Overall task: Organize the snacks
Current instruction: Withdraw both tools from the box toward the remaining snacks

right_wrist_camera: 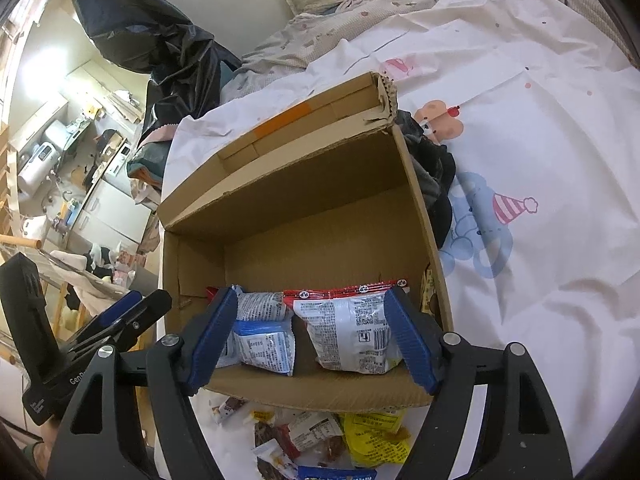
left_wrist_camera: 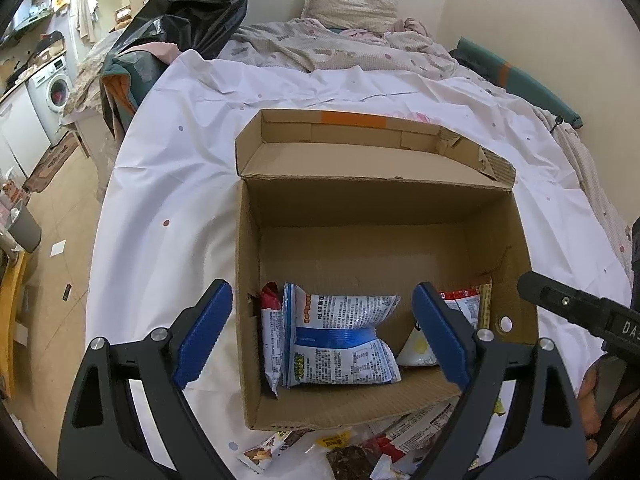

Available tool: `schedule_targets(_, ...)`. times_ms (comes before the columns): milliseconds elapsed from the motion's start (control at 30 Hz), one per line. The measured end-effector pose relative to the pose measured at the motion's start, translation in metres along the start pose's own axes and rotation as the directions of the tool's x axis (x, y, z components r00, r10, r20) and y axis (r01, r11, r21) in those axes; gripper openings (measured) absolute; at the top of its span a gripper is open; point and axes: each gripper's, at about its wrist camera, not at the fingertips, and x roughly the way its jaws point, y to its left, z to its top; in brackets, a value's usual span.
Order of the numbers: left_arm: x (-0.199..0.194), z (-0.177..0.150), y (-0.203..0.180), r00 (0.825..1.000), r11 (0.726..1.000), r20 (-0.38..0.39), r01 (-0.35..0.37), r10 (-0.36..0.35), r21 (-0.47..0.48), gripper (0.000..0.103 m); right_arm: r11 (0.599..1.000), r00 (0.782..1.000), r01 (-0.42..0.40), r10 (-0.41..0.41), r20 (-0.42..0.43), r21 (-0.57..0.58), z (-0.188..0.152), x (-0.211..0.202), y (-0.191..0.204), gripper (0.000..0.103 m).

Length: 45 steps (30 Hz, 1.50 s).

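Observation:
An open cardboard box [left_wrist_camera: 360,208] [right_wrist_camera: 320,220] lies on a white printed sheet. Along its near side lie a blue-and-white snack packet [left_wrist_camera: 340,344] [right_wrist_camera: 266,344], a red-and-white packet [left_wrist_camera: 460,304] [right_wrist_camera: 352,328] and a red-edged packet [left_wrist_camera: 272,336]. My left gripper [left_wrist_camera: 322,294] hangs open above the box's near left corner, one finger outside the wall. My right gripper [right_wrist_camera: 311,296] is open over the near edge; the red-and-white packet shows between its fingers, and the pads are not pressing it. Several loose snack packets [left_wrist_camera: 348,452] [right_wrist_camera: 320,436] lie in front of the box.
A yellow packet [right_wrist_camera: 376,436] is among the loose snacks. Dark clothing [right_wrist_camera: 432,176] lies against the box's right wall. A black plastic bag [left_wrist_camera: 188,12] and a pillow [left_wrist_camera: 352,4] sit at the far end of the bed. The bed's edge drops to the floor on the left.

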Motion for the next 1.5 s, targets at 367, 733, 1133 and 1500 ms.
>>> schedule_targets(367,-0.016,-0.004,0.008,1.000,1.000,0.013,-0.007,0.008,-0.019,0.090,1.000,1.000,0.002,-0.002,0.016,0.020,-0.002,-0.010,-0.001,0.079)
schedule_targets(733,-0.036,-0.024,0.023,1.000,0.998,0.003,-0.014,0.014,-0.062,0.090,1.000,1.000,0.013,-0.013,0.024,0.011,-0.019,-0.035,0.002,0.079)
schedule_targets(1133,-0.056,-0.057,0.033,1.000,0.996,-0.012,-0.030,0.029,-0.083,0.090,1.000,1.000,0.016,-0.016,-0.011,0.011,-0.054,-0.048,0.003,0.079)
schedule_targets(1500,-0.061,-0.084,0.035,0.997,0.995,-0.067,-0.048,0.042,-0.093,0.090,0.999,0.996,0.034,-0.033,-0.080,0.015,-0.089,-0.052,0.001,0.079)
